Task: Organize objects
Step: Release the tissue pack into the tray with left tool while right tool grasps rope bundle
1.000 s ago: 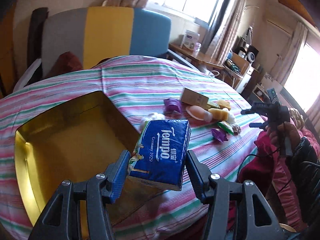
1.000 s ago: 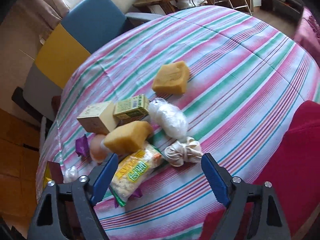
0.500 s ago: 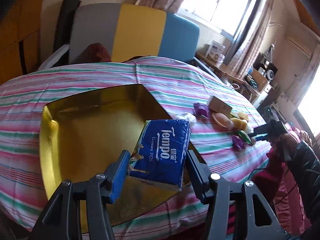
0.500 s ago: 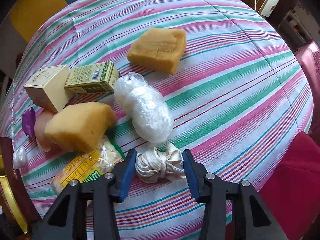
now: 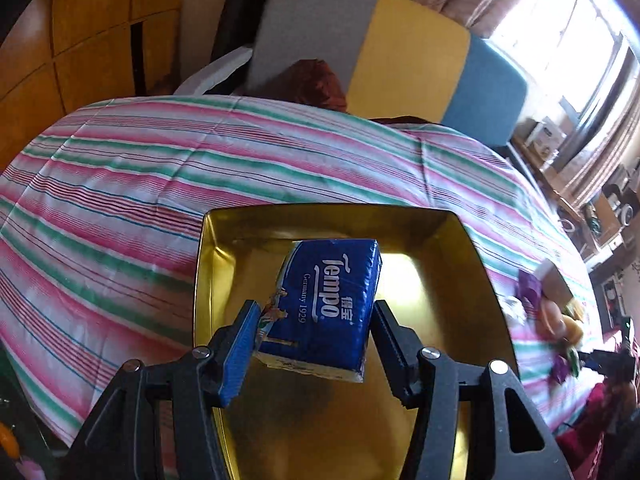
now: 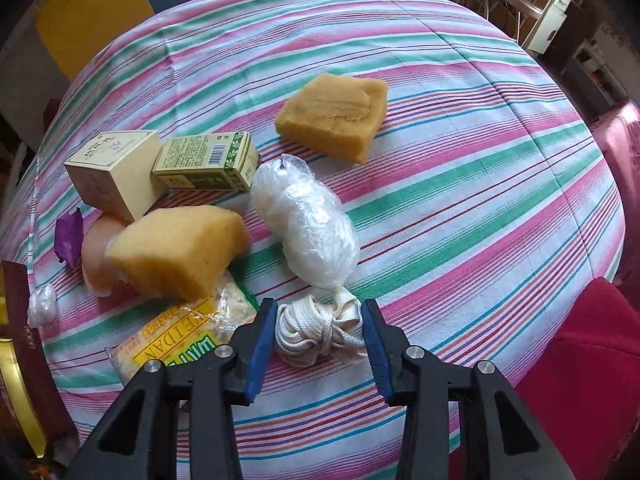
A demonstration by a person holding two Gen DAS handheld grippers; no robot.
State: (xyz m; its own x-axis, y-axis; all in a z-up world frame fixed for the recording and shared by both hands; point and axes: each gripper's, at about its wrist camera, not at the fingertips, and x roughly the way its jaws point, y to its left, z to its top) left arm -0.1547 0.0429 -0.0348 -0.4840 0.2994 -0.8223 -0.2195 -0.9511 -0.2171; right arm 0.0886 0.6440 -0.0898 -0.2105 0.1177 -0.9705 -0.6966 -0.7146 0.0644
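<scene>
My left gripper (image 5: pixel 314 332) is shut on a blue Tempo tissue pack (image 5: pixel 326 304) and holds it above the inside of a gold square tin (image 5: pixel 464 256) on the striped tablecloth. My right gripper (image 6: pixel 318 332) is closed around a knotted white rope bundle (image 6: pixel 320 330) that lies on the cloth; both blue pads touch its sides. Beside it lie a snack packet (image 6: pixel 180 344), two yellow sponges (image 6: pixel 176 252) (image 6: pixel 334 114), a clear plastic bundle (image 6: pixel 308 224), a cream box (image 6: pixel 114 168) and a green box (image 6: pixel 206 166).
A pink oval object (image 6: pixel 96 256) and a purple wrapper (image 6: pixel 68 236) lie left of the near sponge. The tin's dark rim (image 6: pixel 24 344) shows at the far left. A grey, yellow and blue chair (image 5: pixel 400 52) stands behind the table (image 5: pixel 120 184).
My left gripper has carried the tissue pack leftward to over the middle of the gold tin. My right gripper has stayed around the white rope bundle, pads now against it.
</scene>
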